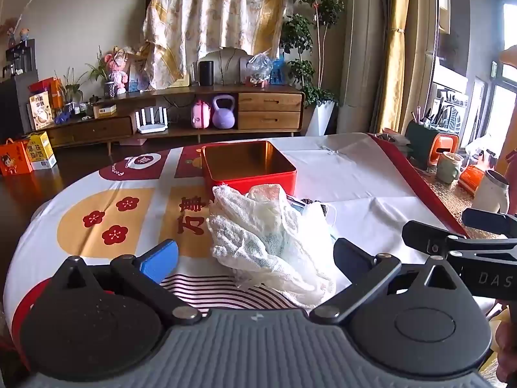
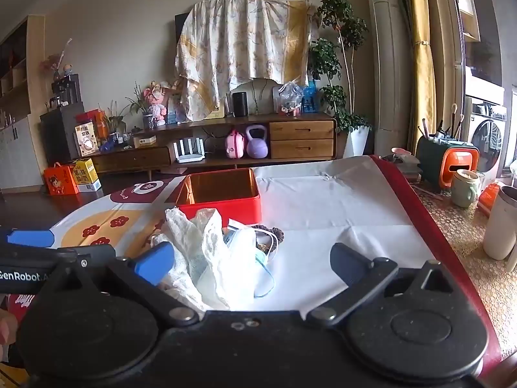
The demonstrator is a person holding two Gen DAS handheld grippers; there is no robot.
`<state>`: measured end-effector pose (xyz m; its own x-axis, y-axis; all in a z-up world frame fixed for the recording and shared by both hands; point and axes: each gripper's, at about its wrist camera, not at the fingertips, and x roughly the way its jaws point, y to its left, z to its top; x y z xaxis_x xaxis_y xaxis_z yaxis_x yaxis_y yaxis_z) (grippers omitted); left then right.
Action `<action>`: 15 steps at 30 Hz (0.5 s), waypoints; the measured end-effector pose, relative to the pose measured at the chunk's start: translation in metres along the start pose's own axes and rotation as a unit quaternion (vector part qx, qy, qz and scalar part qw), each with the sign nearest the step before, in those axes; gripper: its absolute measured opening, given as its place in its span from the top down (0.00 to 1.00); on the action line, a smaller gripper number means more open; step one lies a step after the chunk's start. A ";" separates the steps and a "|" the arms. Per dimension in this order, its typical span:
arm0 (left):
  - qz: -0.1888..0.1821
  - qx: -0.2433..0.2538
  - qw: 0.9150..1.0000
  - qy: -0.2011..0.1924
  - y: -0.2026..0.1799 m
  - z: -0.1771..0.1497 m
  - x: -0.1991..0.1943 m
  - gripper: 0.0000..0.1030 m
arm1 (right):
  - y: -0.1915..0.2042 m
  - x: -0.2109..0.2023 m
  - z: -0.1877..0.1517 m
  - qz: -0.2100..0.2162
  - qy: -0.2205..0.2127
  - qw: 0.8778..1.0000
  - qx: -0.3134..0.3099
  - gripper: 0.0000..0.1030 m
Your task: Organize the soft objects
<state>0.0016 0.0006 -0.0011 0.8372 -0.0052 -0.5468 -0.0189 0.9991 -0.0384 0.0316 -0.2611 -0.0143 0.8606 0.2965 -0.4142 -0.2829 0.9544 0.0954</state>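
While both hand-held grippers, the left gripper [image 1: 255,257] and the right gripper [image 2: 252,260], are held with fingers spread apart and empty, the crumpled white gauze cloth [image 1: 258,239] lies heaped on the printed tablecloth [image 1: 339,174], just before the open red square tin [image 1: 247,168]. The cloth is best pinched at a raised fold, so that the blue face mask [image 2: 263,268] and dark beaded bracelet [image 2: 269,231] beneath are not dragged along.
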 end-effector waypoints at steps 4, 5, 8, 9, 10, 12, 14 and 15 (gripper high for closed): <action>-0.003 -0.005 1.000 0.011 0.000 0.001 0.005 0.00 | -0.001 -0.003 0.000 0.001 0.001 1.000 0.000 0.00; -0.003 -0.006 1.000 0.011 0.000 0.001 0.006 0.00 | -0.002 -0.004 0.000 0.001 0.001 1.000 0.000 0.00; -0.004 -0.006 1.000 0.010 0.000 0.003 0.009 0.00 | 0.000 0.000 -0.001 -0.006 0.007 1.000 -0.005 0.00; 0.002 -0.005 1.000 0.009 0.000 -0.002 0.005 0.00 | 0.002 0.000 -0.001 -0.006 0.006 1.000 -0.006 0.00; 0.003 -0.005 1.000 0.006 -0.002 -0.003 0.005 0.00 | 0.001 0.000 -0.001 -0.006 0.006 1.000 -0.006 0.00; 0.002 -0.008 1.000 0.000 0.000 -0.004 0.000 0.00 | 0.001 0.000 -0.001 -0.007 0.007 1.000 -0.006 0.00; 0.006 -0.009 1.000 -0.001 0.000 -0.004 0.001 0.00 | 0.000 -0.001 -0.001 -0.006 0.007 1.000 -0.008 0.00; 0.006 -0.011 1.000 -0.001 0.001 -0.004 0.000 0.00 | -0.001 -0.001 -0.001 -0.006 0.007 1.000 -0.008 0.00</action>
<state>-0.0008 0.0016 -0.0048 0.8380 0.0072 -0.5456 -0.0408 0.9979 -0.0495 0.0301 -0.2622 -0.0152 0.8581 0.2845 -0.4273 -0.2796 0.9571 0.0759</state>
